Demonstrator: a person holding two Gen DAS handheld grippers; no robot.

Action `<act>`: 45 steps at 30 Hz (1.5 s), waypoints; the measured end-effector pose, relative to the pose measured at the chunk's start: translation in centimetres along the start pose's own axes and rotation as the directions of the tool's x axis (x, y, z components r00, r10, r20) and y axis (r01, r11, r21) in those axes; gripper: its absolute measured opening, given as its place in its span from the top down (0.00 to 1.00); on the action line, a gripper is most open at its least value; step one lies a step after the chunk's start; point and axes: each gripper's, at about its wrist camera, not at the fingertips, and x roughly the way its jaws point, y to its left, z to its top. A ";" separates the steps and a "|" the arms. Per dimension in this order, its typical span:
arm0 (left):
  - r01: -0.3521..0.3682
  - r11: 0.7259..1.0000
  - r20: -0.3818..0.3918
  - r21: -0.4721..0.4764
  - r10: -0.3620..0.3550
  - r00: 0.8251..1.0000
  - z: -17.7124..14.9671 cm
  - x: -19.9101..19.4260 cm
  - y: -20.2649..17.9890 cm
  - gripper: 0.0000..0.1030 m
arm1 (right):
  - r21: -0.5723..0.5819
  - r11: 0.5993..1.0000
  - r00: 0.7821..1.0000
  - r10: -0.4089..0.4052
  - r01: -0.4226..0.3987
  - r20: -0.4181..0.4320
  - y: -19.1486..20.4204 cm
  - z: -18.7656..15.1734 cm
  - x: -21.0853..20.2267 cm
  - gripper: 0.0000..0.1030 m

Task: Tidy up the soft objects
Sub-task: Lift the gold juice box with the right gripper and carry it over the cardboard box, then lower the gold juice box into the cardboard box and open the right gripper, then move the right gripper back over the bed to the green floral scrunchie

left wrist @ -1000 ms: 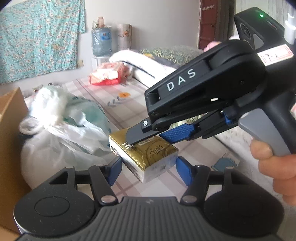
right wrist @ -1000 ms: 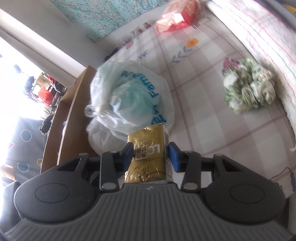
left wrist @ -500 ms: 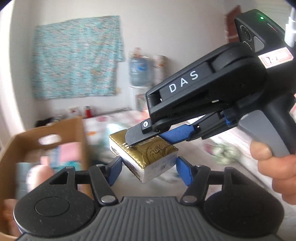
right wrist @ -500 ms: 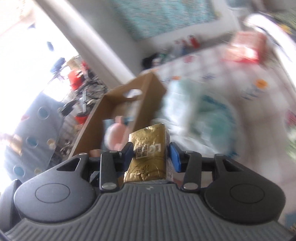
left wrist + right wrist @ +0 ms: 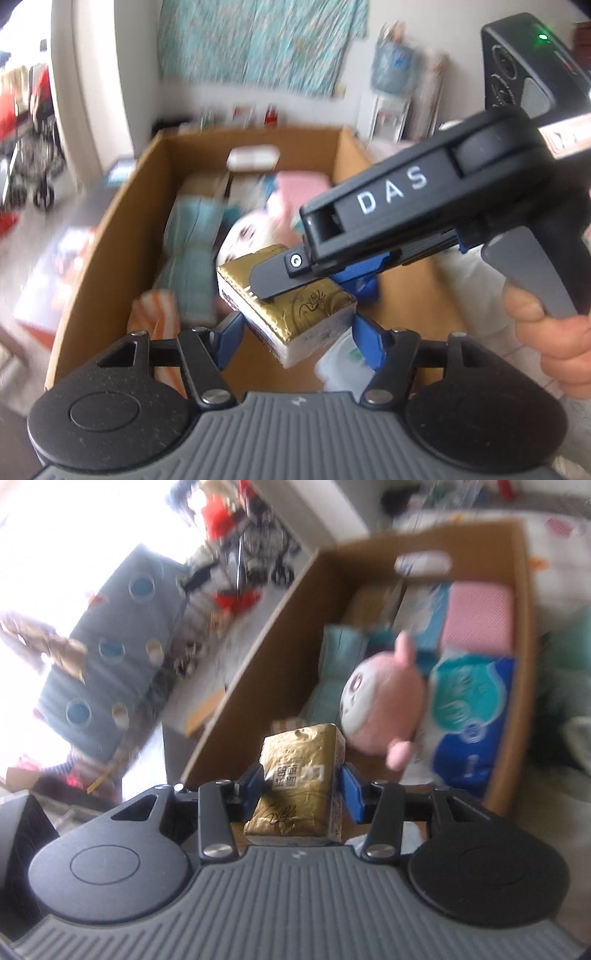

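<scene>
Ahead of me a pale wall (image 5: 369,66) carries a hanging turquoise flowered cloth (image 5: 258,40), and to its right a big blue water bottle (image 5: 391,62) stands on a white stand, all of it smeared by blur. Off to my left hard daylight pours in through a bright opening (image 5: 55,528) that washes out to white, with what looks like a wheeled cart (image 5: 33,147) and red shapes just outside it. Below that glare lies a grey-blue cushion with round blue and cream spots (image 5: 110,642), and the floor (image 5: 22,236) around it looks pale and cluttered.
</scene>
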 end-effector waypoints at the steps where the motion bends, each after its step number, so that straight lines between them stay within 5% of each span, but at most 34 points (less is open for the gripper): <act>1: 0.007 1.000 -0.033 -0.022 -0.007 0.999 -0.1 0.4 0.8 0.36 | 0.007 1.000 1.000 0.000 0.000 -0.026 0.0 0.2 1.1 0.56; 9: 0.039 0.996 -0.194 -0.083 -0.054 0.980 -0.8 1.6 4.6 0.32 | 0.030 0.999 0.979 -0.012 0.019 -0.201 -0.6 0.7 7.8 0.56; 13: 0.039 0.996 -0.182 -0.082 -0.053 0.982 -0.7 1.0 4.8 0.30 | 0.035 0.999 0.969 -0.018 0.027 -0.248 -0.7 0.6 9.4 0.56; 20: 0.020 0.999 -0.093 -0.038 -0.024 0.995 0.0 0.3 3.8 0.30 | 0.051 0.998 0.977 0.032 -0.021 -0.210 -1.0 0.4 8.6 0.55; 25: 0.032 0.999 0.059 0.007 -0.032 0.998 -0.3 -2.2 1.3 0.29 | 0.057 0.994 0.993 0.099 -0.096 -0.056 -1.4 -0.7 3.6 0.54; 31: 0.173 0.984 0.122 0.048 -0.178 0.976 0.3 -2.1 -4.5 0.29 | 0.129 0.986 0.979 0.080 -0.106 0.188 -5.1 -4.5 -5.5 0.51; 40: 0.352 0.898 0.086 0.264 -0.386 0.919 0.2 2.4 -19.1 0.29 | 0.364 0.927 0.891 -0.238 0.089 0.386 -15.6 -13.5 -20.8 0.49; 45: 0.312 0.863 0.080 0.398 -0.372 0.925 -2.1 5.5 -26.3 0.30 | 0.487 0.853 0.835 -0.399 0.187 0.379 -21.6 -17.4 -26.5 0.49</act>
